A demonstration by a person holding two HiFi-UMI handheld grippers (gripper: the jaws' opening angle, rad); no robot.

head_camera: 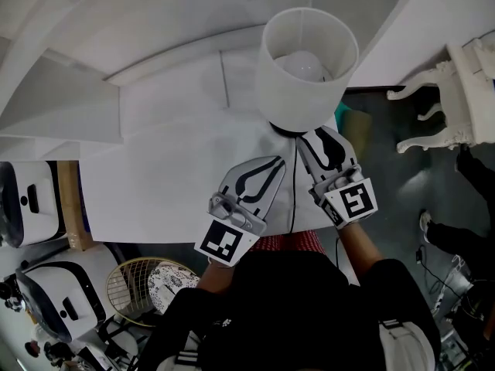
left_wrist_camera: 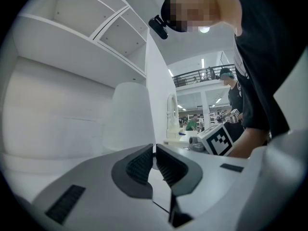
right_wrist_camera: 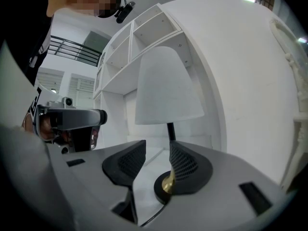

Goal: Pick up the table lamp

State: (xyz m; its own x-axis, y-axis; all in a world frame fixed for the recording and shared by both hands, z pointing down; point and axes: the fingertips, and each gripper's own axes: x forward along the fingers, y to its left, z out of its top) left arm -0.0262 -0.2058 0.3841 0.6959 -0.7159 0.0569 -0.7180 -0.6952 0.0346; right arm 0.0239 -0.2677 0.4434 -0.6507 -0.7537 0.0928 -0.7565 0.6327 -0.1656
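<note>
The table lamp stands on the white table (head_camera: 155,184); its white drum shade (head_camera: 309,60) hides the stem in the head view. In the right gripper view I see the shade (right_wrist_camera: 166,88), a thin black stem (right_wrist_camera: 170,130) and a black base with a brass collar (right_wrist_camera: 163,186). My right gripper (right_wrist_camera: 156,153) is open just short of the stem, and its right jaw covers part of the base. In the head view the right gripper (head_camera: 321,141) reaches under the shade. My left gripper (head_camera: 267,172) lies beside it, shut on nothing (left_wrist_camera: 154,158), with the shade (left_wrist_camera: 130,119) ahead of it.
White shelving (head_camera: 69,91) runs behind and left of the table. A black cable (head_camera: 294,199) trails from the lamp toward me. A white ornate chair (head_camera: 456,91) stands on the dark floor at right. White appliances (head_camera: 31,203) and a wire basket (head_camera: 143,284) sit lower left.
</note>
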